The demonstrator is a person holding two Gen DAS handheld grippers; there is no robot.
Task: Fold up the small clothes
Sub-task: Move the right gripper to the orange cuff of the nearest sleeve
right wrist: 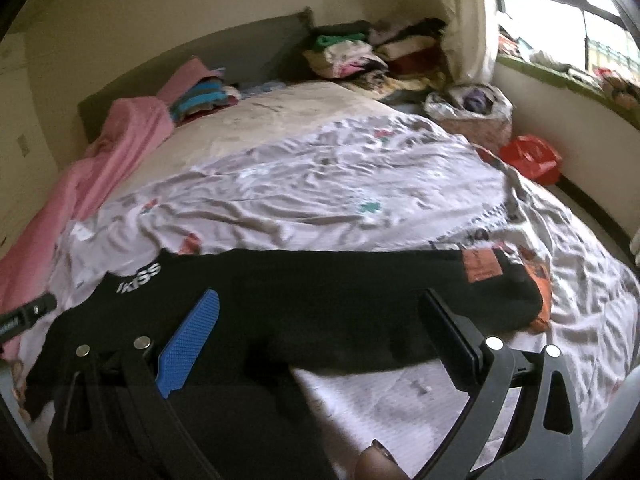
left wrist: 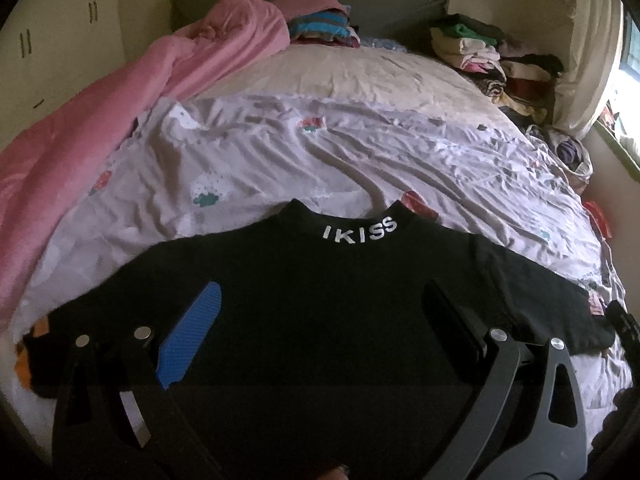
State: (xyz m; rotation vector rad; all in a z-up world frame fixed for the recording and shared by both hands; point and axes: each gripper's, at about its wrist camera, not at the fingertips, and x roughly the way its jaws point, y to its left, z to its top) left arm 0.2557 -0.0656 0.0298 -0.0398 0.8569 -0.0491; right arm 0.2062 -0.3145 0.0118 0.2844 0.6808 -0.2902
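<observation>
Fingers [left wrist: 196,336] of both grippers spread wide above black top [left wrist: 320,288].

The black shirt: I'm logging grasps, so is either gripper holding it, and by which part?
Neither. The left gripper and right gripper are both open above the black shirt, which lies spread on the bedsheet.

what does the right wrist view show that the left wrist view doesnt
Only the right wrist view shows the red plastic bag on the floor, the window panes and the orange patch on the sleeve end. Only the left wrist view shows the cupboard doors and the whole collar lettering. Both show the black top spread flat on the printed sheet, the pink blanket, and open grippers, left and right.
</observation>
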